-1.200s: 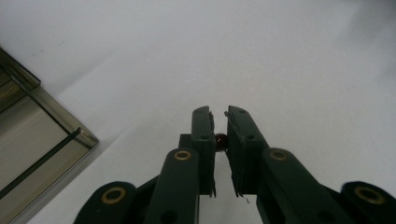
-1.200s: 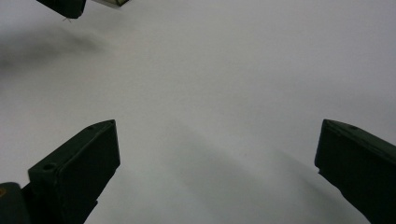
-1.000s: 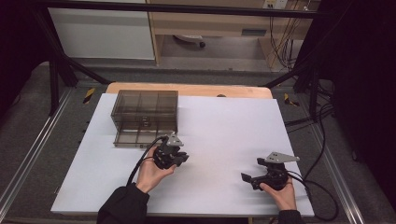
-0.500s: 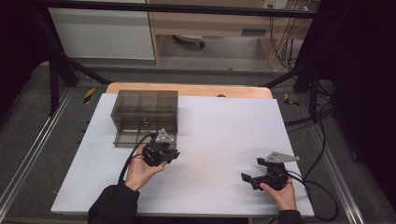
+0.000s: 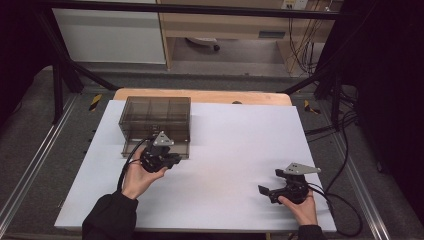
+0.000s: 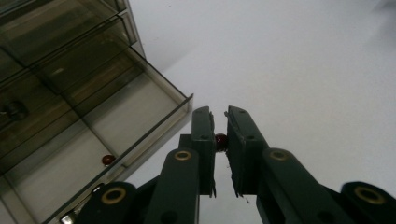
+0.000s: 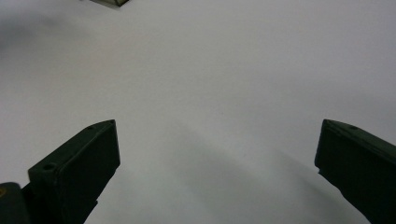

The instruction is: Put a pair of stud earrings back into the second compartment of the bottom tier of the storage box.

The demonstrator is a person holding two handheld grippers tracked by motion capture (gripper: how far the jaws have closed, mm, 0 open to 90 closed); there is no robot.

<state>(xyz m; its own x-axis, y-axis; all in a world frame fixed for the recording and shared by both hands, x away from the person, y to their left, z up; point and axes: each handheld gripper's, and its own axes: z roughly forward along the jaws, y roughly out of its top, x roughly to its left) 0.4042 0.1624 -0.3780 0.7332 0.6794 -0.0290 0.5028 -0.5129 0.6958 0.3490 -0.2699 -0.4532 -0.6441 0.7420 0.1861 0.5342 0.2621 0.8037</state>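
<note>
Left claw (image 6: 220,122) grips a small red bead (image 6: 221,139) between its jaws, which stand nearly shut with the bead pinched partway down their inner faces. Just beside it, to its left in the left gripper view, lies an open drawer (image 6: 116,126) of smoky clear plastic, pulled out from a small cabinet (image 5: 155,116). A second red bead (image 6: 108,159) rests on the drawer floor near the front wall, and something small and metallic sits at the near corner, too cut off to name. In the high view the claw hovers at the drawer's front edge, over the white table (image 5: 240,150).

The step in hand looks like dropping the bead into that drawer. To do it well, the claw should swing left until its tips are clearly inside the front wall, not above the rim, where a bead could bounce out onto the table. Lowering the tips close to the drawer floor before parting the jaws would keep the bead from rolling far. The grip is light and on a round thing, so any turn of the hand should be slow.

Farther off, to the right, the right claw (image 7: 217,158) rests on bare table with its jaws wide apart, holding nothing, well apart from the cabinet.
</note>
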